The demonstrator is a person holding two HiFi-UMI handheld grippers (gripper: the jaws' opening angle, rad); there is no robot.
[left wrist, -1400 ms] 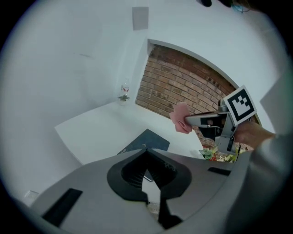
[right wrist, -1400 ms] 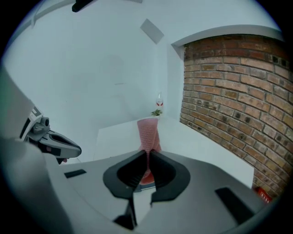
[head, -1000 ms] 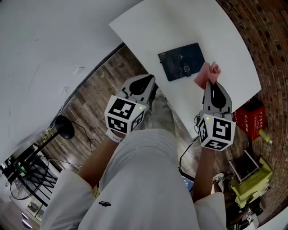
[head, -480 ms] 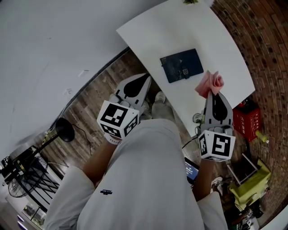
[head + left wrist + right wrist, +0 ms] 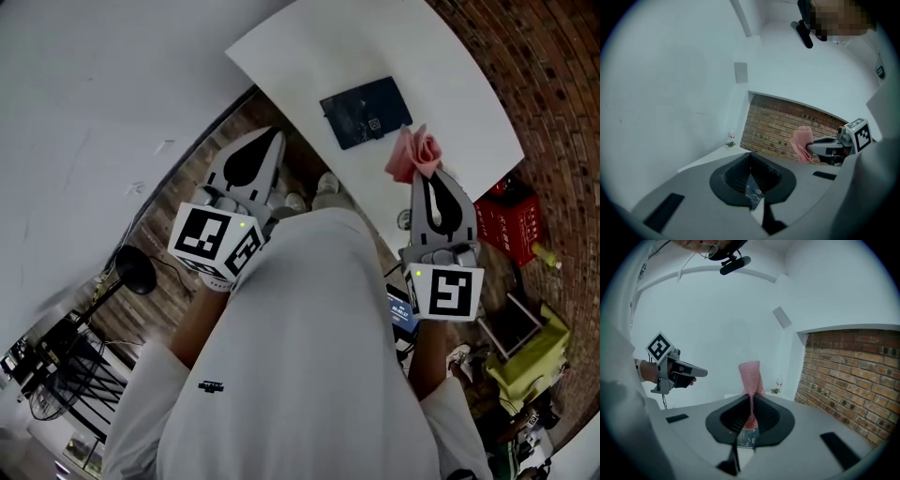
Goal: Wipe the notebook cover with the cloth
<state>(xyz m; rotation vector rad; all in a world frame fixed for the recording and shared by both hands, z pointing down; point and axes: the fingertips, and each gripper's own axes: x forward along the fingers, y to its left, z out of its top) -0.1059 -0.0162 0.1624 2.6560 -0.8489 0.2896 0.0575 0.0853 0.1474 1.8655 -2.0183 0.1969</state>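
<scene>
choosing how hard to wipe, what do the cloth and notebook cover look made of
Cloth: soft pink fabric, matte. A fine knit or mesh weave shows, and it bunches in folds.
Notebook: dark blue cover, smooth, with a faint sheen and pale scuffs. Maybe coated card or faux leather; I can't tell which.

Right gripper (image 5: 750, 404) clamped on pink cloth (image 5: 751, 376); left gripper (image 5: 701, 372) visible beyond.

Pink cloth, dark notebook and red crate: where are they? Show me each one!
pink cloth (image 5: 412, 155), head view, middle of its bunched folds.
notebook (image 5: 366, 111), head view, centre of its dark cover.
red crate (image 5: 506, 230), head view, its top face, beside the table.
</scene>
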